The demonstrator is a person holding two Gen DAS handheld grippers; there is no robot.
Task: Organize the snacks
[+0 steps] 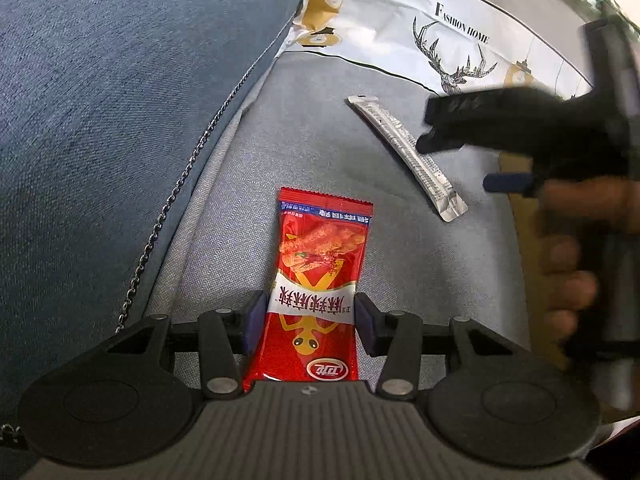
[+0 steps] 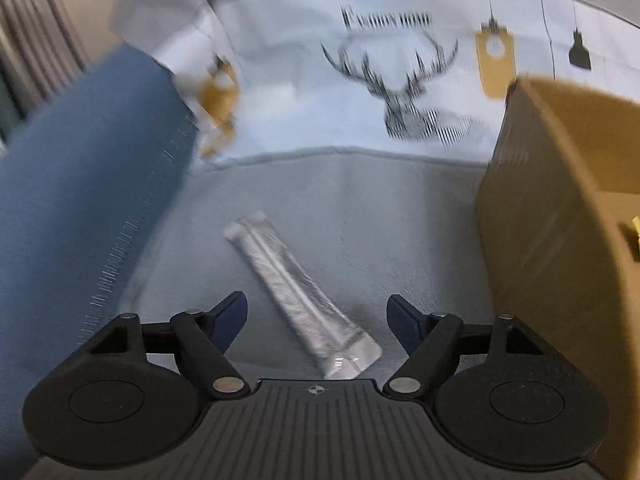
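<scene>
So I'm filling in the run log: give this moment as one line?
left gripper: shut on red snack packet | right gripper: open over silver stick sachet | cardboard box: right

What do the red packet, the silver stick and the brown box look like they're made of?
Red packet: glossy printed plastic film, judging by its sheen and crimped, zigzag-cut end.
Silver stick: likely foil-laminate film; metallic grey, wrinkled, with flat sealed ends.
Brown box: seemingly cardboard; matte tan, stiff flat wall, though the picture is blurred.
</scene>
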